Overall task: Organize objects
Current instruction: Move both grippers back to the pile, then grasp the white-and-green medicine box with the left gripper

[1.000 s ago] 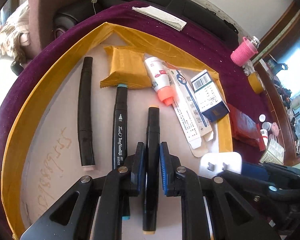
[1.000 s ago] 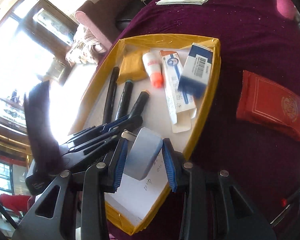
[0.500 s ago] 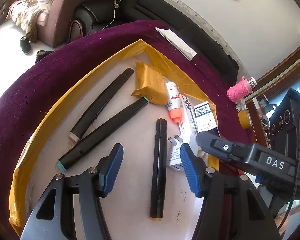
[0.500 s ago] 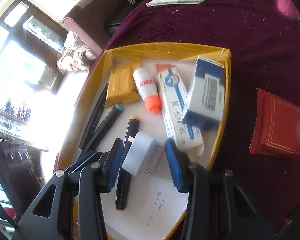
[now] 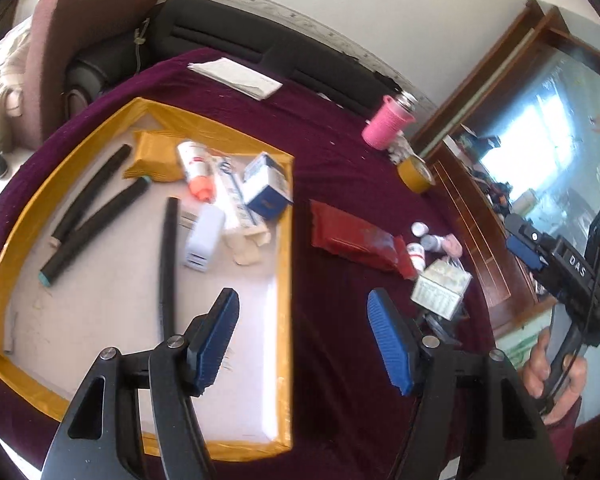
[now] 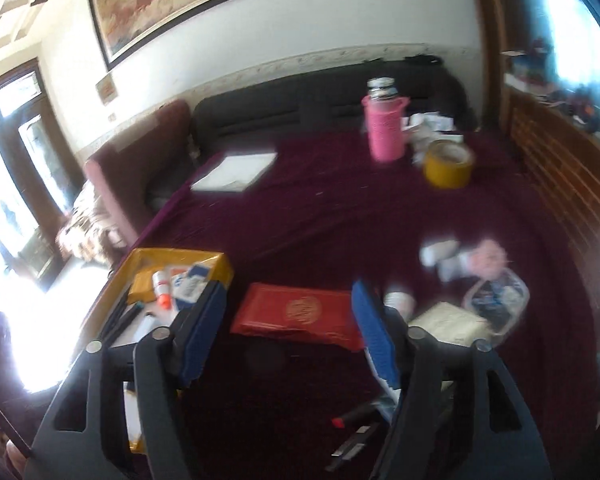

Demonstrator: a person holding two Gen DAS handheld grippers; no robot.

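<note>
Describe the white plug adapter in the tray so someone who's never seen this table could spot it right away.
On the maroon tablecloth sits a shallow white tray with a yellow taped rim. Near its middle, right of the lone black marker pen, lies the small white rectangular plug adapter. It is the only plain white block; neighbouring boxes carry print.

Left wrist view aimed steeply down between its fingers at the yellow-rimmed white tray, right wrist view tilted higher across the maroon-clothed tabletop toward the wall, red flat packet and pink-sleeved bottle shared by both.
</note>
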